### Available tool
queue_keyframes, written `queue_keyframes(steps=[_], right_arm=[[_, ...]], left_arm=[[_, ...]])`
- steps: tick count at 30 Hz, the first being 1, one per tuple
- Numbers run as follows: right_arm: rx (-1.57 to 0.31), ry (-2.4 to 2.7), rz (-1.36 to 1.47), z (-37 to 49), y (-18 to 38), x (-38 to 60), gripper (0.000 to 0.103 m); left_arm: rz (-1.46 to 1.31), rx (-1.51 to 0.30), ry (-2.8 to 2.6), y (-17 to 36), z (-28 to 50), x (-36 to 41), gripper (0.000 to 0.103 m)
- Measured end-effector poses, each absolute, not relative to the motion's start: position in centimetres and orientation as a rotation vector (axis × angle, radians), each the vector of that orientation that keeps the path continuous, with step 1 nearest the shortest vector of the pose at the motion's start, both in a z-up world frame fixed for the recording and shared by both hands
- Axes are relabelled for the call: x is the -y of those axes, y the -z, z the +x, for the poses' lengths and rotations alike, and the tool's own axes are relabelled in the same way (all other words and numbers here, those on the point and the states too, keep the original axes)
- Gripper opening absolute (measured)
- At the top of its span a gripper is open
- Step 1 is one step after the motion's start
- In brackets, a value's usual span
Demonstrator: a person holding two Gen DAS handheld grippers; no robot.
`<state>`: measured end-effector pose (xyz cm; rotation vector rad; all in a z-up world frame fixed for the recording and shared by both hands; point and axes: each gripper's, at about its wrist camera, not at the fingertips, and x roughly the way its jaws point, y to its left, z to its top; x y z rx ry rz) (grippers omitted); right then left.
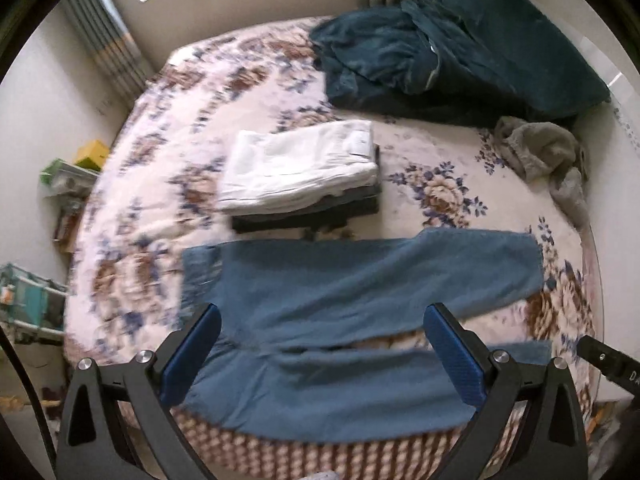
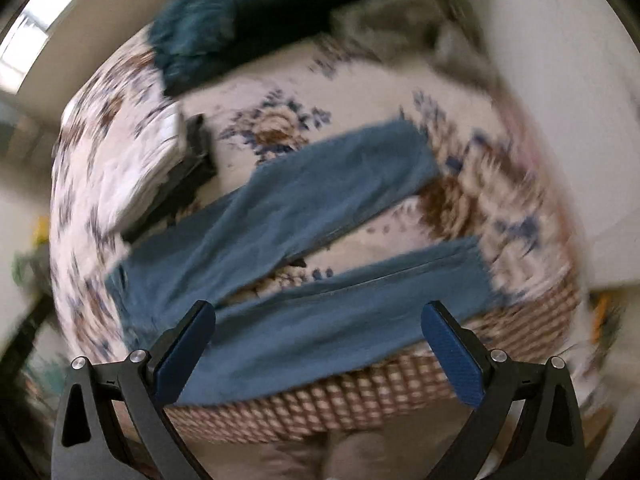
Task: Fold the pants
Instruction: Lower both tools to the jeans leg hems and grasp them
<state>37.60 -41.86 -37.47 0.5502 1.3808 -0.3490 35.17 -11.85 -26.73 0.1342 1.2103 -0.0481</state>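
Note:
Blue pants (image 1: pixel 340 300) lie spread flat on the near edge of a floral bed (image 1: pixel 436 168), waist to the left, the two legs reaching right with a gap between them. The near leg hangs slightly over the bed's front edge. My left gripper (image 1: pixel 322 354) is open and empty, held above the near leg. In the right wrist view the pants (image 2: pixel 300 240) lie diagonally, and my right gripper (image 2: pixel 320 346) is open and empty above the near leg. Part of the right gripper's body (image 1: pixel 612 364) shows at the right edge of the left wrist view.
A stack of folded clothes, white on top (image 1: pixel 300 164) over dark ones, sits mid-bed behind the pants. A dark teal blanket (image 1: pixel 460 48) lies at the back right, a grey garment (image 1: pixel 544 152) at the right. Shelves with clutter (image 1: pixel 68 184) stand left of the bed.

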Motion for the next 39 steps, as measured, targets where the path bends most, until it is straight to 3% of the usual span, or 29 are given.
queue_keyframes(steps=[13, 21, 23, 24, 25, 26, 27, 28, 34, 39], right_arm=[[-1.477, 0.675, 0.671, 41.9, 62.3, 63.8, 0.103], [-1.491, 0.663, 0.826, 42.9, 71.9, 69.8, 0.100], [-1.467, 0.645, 0.887, 43.2, 73.3, 70.3, 0.092], [-1.459, 0.633, 0.893, 43.5, 73.7, 70.2, 0.078], [-1.448, 0.614, 0.867, 44.0, 73.9, 69.8, 0.054], [-1.430, 0.593, 0.805, 44.7, 73.7, 69.2, 0.045], [-1.410, 0.572, 0.736, 45.2, 73.3, 68.5, 0.025], [-1.394, 0.551, 0.690, 45.6, 72.8, 67.9, 0.015], [-1.247, 0.571, 0.665, 43.0, 68.7, 67.7, 0.013], [-1.299, 0.616, 0.720, 40.6, 67.8, 67.4, 0.014]], left_arm=[[0.183, -1.343, 0.039, 48.9, 43.4, 26.4, 0.103], [0.304, -1.394, -0.043, 55.4, 42.6, 29.8, 0.103], [0.313, -1.392, -0.066, 55.5, 42.3, 29.8, 0.103], [0.314, -1.397, -0.077, 55.4, 42.1, 29.7, 0.103], [0.311, -1.400, -0.086, 55.4, 42.1, 29.8, 0.103], [0.303, -1.401, -0.100, 55.2, 41.9, 29.5, 0.103], [0.297, -1.399, -0.110, 54.9, 41.8, 29.3, 0.103], [0.291, -1.394, -0.123, 54.6, 41.6, 29.1, 0.103], [0.219, -1.399, -0.167, 53.6, 40.4, 28.1, 0.103], [0.198, -1.419, -0.157, 53.8, 39.6, 29.2, 0.103]])
